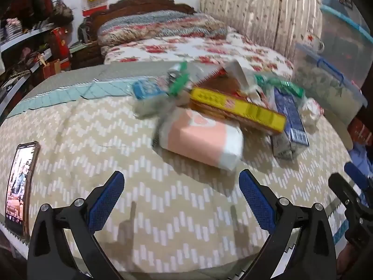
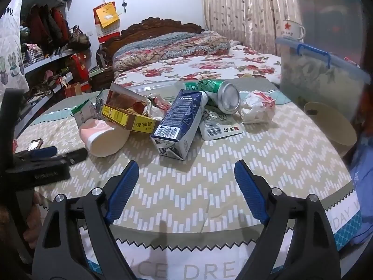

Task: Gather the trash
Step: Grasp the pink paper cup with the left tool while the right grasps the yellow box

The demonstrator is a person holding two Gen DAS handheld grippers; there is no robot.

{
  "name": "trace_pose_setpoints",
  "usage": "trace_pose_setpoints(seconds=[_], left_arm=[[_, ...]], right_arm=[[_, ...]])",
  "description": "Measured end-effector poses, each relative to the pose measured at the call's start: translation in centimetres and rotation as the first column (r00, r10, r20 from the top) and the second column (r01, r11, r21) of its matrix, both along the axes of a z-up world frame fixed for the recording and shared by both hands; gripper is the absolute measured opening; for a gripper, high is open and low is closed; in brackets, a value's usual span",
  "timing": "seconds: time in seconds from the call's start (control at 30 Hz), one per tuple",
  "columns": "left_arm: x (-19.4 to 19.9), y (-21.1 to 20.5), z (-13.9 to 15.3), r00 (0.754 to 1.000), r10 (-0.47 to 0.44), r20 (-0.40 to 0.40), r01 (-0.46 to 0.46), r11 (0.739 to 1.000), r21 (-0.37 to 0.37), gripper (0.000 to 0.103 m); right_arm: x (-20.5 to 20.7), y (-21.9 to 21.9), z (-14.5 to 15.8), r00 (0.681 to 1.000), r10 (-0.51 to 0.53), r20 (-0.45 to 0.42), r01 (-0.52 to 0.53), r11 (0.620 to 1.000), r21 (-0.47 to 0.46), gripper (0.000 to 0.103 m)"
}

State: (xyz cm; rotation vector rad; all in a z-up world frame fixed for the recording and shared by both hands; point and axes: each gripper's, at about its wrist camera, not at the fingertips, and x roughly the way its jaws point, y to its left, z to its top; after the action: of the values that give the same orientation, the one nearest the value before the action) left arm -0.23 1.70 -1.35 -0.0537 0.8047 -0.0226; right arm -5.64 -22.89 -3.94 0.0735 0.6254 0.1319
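While trash pile [image 2: 177, 112] sits ahead, left gripper [image 1: 181, 196], right gripper [image 2: 184, 182] fingers apart, empty.

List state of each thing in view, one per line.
left gripper: open, empty
right gripper: open, empty
green can: on its side, dented
blue carton: lying down, flattened end
yellow box: lying, flap open
pink cup: tipped over
phone: screen lit

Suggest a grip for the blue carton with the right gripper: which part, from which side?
Probably the blue carton across its long narrow sides, mid-body, coming from above and in front. It lies tilted, its far end propped on the pile, its barcode end nearest the open right gripper. The can crowds its far end, so stay low on the body.
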Motion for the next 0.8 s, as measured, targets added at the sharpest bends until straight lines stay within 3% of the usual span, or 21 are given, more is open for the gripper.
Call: trace_pose_setpoints(seconds=[0.13,0.3,0.43,0.63,0.8], left_arm=[[-0.2,3.3,0.7,0.996,0.071,0.05,-0.065,0.993,-0.1,0.094],[0.5,4.9,1.3,0.996,0.088,0.024,-0.085,0.99,-0.113,0.093],[0.7,4.8,1.9,0.998,0.054,0.036,-0.049,0.991,-0.128,0.087],[0.8,3.8,1.5,0.999,-0.033,0.002,0.033,0.985,-0.171,0.076],[1.0,4.0,0.8,0.995,-0.093,-0.03,0.082,0.963,-0.255,0.072]], right_arm=[[0.1,-0.6,0.2,1.0,0.008,0.005,-0.008,1.0,-0.002,0.075],[1.1,-0.5,-0.1,0.998,0.049,-0.04,-0.048,0.998,0.029,0.058],[1.5,0.4,0.2,0.997,0.07,-0.023,-0.07,0.998,-0.003,0.057],[2.6,3.3,0.8,0.989,0.148,0.021,-0.143,0.978,-0.155,0.058],[5.3,6.7,0.8,0.971,0.238,0.025,-0.216,0.916,-0.337,0.059]])
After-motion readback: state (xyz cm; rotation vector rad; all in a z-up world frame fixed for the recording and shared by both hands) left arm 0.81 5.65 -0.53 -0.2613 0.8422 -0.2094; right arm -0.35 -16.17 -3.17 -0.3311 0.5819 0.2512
